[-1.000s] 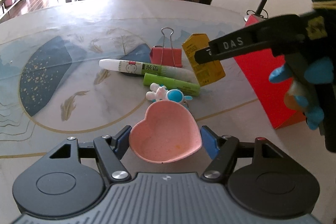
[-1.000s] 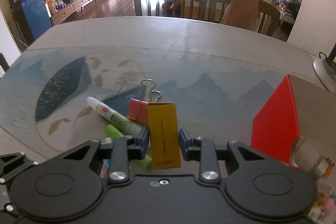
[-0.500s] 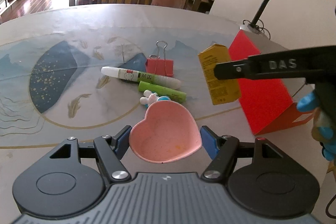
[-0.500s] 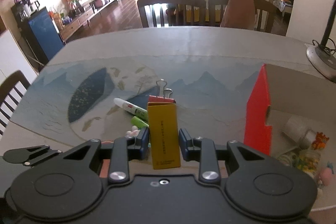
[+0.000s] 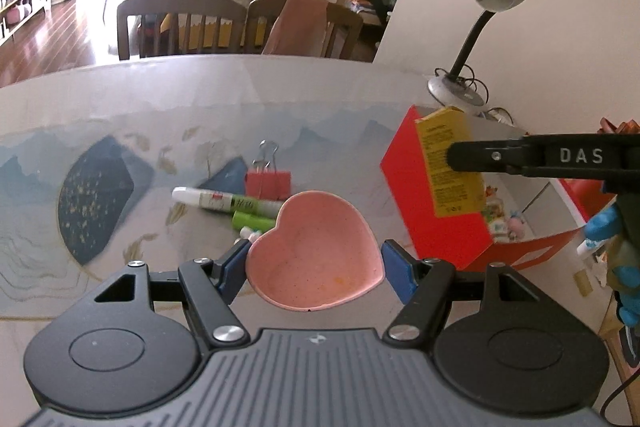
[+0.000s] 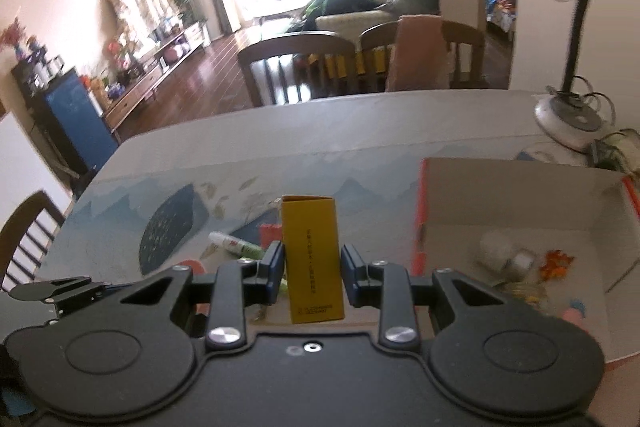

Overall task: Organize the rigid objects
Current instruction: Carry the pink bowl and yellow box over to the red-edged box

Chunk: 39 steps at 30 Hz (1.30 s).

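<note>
Right wrist view: the right hand-held gripper (image 6: pixel 312 269) pinches an upright yellow carton (image 6: pixel 311 259) above the counter (image 6: pixel 360 131), just left of the open red box (image 6: pixel 520 203). The left hand-held gripper (image 5: pixel 314 265) clamps a pink heart-shaped bowl (image 5: pixel 314 263) — beyond it lie a glue stick (image 5: pixel 224 201), a green marker (image 5: pixel 254 219) and a red binder clip (image 5: pixel 267 183).

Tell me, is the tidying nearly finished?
Partway. Some small things already lie in the red box. The right gripper carries the yellow box, the left gripper the pink heart dish. The red clip and white tube wait on the table.
</note>
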### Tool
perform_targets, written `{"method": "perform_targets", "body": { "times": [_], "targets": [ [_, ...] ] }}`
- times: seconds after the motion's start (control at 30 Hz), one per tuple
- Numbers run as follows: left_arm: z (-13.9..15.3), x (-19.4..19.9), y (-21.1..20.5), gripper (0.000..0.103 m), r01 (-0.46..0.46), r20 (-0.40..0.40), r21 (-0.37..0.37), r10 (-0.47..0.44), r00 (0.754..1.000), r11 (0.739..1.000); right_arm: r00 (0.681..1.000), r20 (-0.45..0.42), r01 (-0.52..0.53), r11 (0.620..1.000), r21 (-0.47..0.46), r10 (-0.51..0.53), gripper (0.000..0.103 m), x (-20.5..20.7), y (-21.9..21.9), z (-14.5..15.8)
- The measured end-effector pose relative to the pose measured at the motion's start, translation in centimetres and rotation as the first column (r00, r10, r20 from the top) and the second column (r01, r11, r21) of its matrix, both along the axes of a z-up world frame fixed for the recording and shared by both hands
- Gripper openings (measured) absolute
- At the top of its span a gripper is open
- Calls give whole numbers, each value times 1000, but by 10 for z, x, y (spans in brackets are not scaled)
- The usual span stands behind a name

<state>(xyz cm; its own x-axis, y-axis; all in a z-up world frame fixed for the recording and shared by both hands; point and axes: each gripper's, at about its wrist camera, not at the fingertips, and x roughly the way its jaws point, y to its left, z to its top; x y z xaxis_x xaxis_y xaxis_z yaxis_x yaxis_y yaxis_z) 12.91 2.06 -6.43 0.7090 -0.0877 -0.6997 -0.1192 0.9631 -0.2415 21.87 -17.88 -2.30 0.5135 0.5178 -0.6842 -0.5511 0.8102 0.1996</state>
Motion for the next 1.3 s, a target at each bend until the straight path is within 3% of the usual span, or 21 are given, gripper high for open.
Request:
{"method": "perform_targets", "body": {
  "times": [0.3,0.57,1.0,1.3],
  "targets": [
    [28,21,-26,71,59,41,15,-59,997,998,989,40,141,989,33,-142,30,22,-61,18],
    [37,51,-72,71,154,42,36,-156,987,987,964,38,261,965,26,-262,30,43,-117,12],
    [25,99,-153,71,281,0,74,-282,960,957,939,-21,342,939,-31,-343,30,63,-176,-19],
    [7,131,-187,71,302,-56,142,-297,953,943,939,-58,333,940,-76,-338,30,76,-191,-41]
  ]
}}
